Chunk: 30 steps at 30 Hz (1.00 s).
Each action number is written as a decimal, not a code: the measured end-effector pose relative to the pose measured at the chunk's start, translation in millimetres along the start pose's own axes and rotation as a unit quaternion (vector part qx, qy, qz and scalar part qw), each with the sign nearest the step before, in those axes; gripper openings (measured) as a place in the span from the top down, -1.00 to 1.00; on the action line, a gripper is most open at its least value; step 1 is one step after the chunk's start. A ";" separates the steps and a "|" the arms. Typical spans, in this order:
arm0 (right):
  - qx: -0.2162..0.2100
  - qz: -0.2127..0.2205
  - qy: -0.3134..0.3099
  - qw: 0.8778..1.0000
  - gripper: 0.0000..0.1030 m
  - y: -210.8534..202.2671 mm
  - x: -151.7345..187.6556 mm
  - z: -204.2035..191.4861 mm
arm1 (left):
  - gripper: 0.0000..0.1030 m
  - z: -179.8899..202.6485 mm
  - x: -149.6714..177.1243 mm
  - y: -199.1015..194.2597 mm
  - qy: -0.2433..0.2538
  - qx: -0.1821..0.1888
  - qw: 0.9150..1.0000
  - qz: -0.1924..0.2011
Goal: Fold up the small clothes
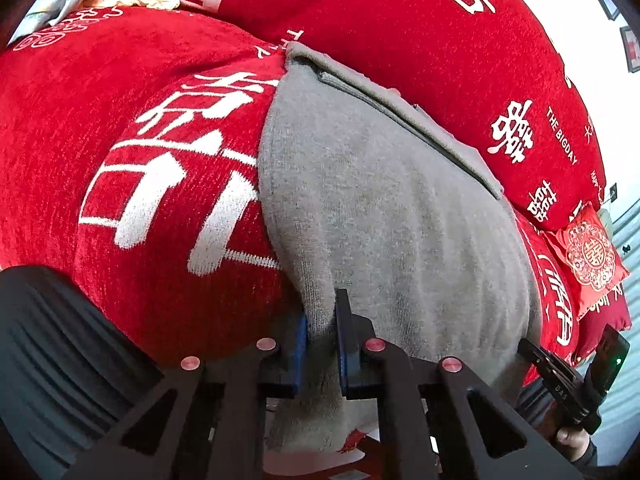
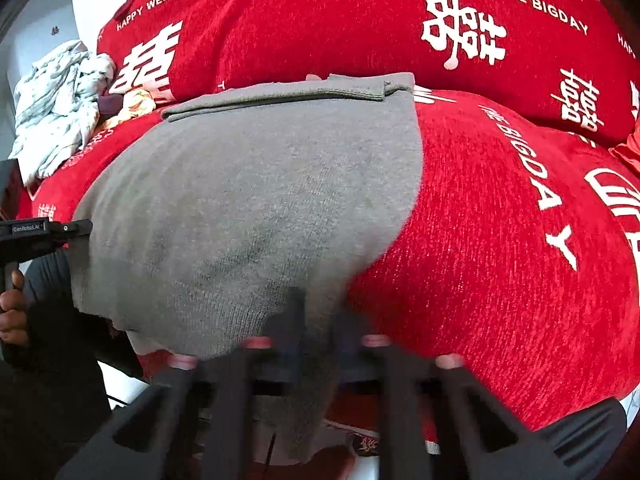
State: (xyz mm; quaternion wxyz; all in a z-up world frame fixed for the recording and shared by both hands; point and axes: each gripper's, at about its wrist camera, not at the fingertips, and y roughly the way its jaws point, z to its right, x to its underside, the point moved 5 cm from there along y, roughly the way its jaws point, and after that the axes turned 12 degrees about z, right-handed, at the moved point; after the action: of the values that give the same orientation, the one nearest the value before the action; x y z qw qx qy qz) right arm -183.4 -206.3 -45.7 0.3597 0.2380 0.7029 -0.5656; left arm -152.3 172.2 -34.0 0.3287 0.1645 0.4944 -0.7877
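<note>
A grey knitted garment (image 1: 380,200) lies flat on a red blanket (image 1: 100,120) with white characters. Its far edge is folded over into a narrow band (image 2: 280,94). My left gripper (image 1: 322,322) is shut on the garment's near left edge, with grey cloth pinched between the blue pads (image 1: 345,340). My right gripper (image 2: 320,318), blurred in its own view, is shut on the near right edge of the same grey garment (image 2: 248,200). The garment's near hem hangs down over the blanket's front edge between the gripper frames.
A thick red roll of bedding (image 2: 340,20) rises just behind the garment. A heap of pale crumpled clothes (image 2: 60,100) lies at the back left. A small red embroidered cushion (image 1: 590,256) sits at the far right. A hand (image 2: 12,308) grips the left tool's handle.
</note>
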 end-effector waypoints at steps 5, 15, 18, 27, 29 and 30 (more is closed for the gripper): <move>-0.038 0.012 0.043 0.998 0.80 -10.4 -10.3 5.3 | 0.74 15.1 -15.4 -16.3 0.025 0.016 0.999 0.026; -0.109 0.082 0.110 0.985 0.81 -29.3 -66.8 8.8 | 0.74 51.0 -72.1 -29.5 0.049 0.034 0.995 0.077; -0.114 0.095 0.132 0.980 0.81 -31.8 -78.7 13.7 | 0.74 44.9 -84.8 -23.7 0.027 0.023 0.996 0.079; -0.075 0.122 0.204 0.968 0.81 -14.2 -110.1 38.8 | 0.74 23.5 -112.1 -1.1 -0.045 -0.010 0.996 0.078; -0.076 0.122 0.198 0.970 0.81 -9.9 -117.1 35.1 | 0.74 26.7 -116.1 4.3 -0.036 -0.015 0.996 0.077; -0.076 0.123 0.195 0.970 0.81 -8.7 -120.1 34.3 | 0.74 27.7 -118.4 6.5 -0.034 -0.016 0.996 0.077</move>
State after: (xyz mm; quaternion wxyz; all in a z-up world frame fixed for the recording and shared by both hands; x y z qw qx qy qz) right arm -106.3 -232.8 49.4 0.2995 0.4002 0.7656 -0.4049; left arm -59.6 187.8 43.5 0.4076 0.1702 0.4811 -0.7572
